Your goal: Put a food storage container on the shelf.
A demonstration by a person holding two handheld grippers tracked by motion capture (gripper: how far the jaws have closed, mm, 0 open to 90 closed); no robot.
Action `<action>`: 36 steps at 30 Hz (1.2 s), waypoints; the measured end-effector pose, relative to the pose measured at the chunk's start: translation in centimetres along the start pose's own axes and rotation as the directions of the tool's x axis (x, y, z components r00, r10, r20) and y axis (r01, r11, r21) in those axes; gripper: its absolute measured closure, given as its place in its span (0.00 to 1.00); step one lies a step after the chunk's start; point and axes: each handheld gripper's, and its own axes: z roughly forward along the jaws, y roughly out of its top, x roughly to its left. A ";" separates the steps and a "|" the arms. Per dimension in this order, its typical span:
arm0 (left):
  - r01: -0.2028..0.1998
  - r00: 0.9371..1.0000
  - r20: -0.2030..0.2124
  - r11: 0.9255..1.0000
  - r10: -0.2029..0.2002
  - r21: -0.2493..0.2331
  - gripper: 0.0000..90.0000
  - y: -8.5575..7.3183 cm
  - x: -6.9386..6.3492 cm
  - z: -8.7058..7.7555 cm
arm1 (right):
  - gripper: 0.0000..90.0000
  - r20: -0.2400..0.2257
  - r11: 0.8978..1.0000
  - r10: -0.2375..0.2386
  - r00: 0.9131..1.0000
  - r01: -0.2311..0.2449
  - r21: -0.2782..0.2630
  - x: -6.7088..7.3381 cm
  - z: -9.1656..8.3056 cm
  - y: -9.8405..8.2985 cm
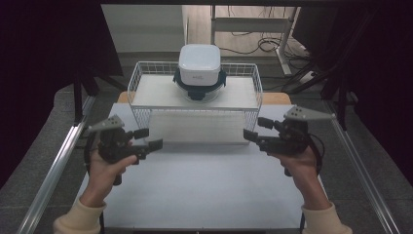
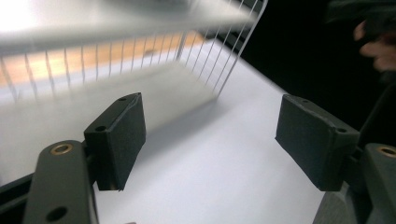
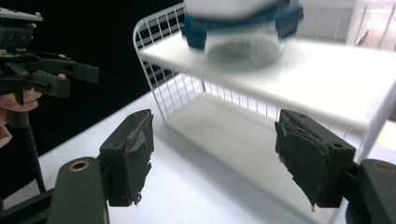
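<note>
A white wire rack (image 1: pixel 141 92) stands at the far end of the white table (image 1: pixel 204 190), and on its upper shelf (image 1: pixel 156 92) sits one food container (image 1: pixel 199 70) with a white lid and dark blue clips, upright and near the middle of the shelf. Below it the rack has a second, lower shelf (image 1: pixel 195 127), which lies bare in the high view. The left gripper (image 1: pixel 148 139) is held over the table near the rack's front left corner, and the right gripper (image 1: pixel 257 129) near its front right corner; each is well apart from the container, with the rack's wire wall and shelf edge between them and it. The left gripper's jaws stand wide apart with nothing between them, as the left gripper view shows, looking past the pads (image 2: pixel 122 135) at the blurred rack (image 2: pixel 233 51) and the table top. The right gripper's jaws are likewise spread with nothing gripped; its pads (image 3: pixel 308 158) look worn and torn, and beyond them the right gripper view shows the rack (image 3: pixel 154 88), the blurred container (image 3: pixel 243 28) on the top shelf, and the other gripper (image 3: pixel 70 77) off to the side. Counted: one rack with two shelves, one container, two grippers. Behind the table, cables lie on the floor (image 1: pixel 265 46).
</note>
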 end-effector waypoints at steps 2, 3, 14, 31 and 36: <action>0.011 1.000 -0.008 0.999 -0.011 0.035 0.26 -1.7 0.3 0.6 | 0.31 -0.002 1.000 0.010 1.000 -0.010 0.013 0.0 -0.1 -1.5; 0.020 1.000 -0.004 0.998 -0.020 0.051 0.26 -2.4 0.4 0.9 | 0.31 -0.001 1.000 0.016 1.000 -0.016 0.019 0.0 0.0 -2.2; 0.058 0.998 -0.044 0.993 -0.053 0.106 0.27 -6.0 1.4 2.3 | 0.30 0.002 0.992 0.091 0.996 -0.091 0.085 -1.3 1.0 -9.1; 0.014 0.996 -0.094 0.991 -0.001 0.134 0.26 -6.7 1.4 2.5 | 0.26 0.033 0.985 0.039 0.999 -0.044 0.168 -1.4 2.4 -11.5; 0.001 0.994 -0.109 0.991 0.014 0.134 0.25 -6.6 1.2 2.3 | 0.24 0.037 0.985 0.024 0.999 -0.030 0.169 -1.1 2.2 -11.4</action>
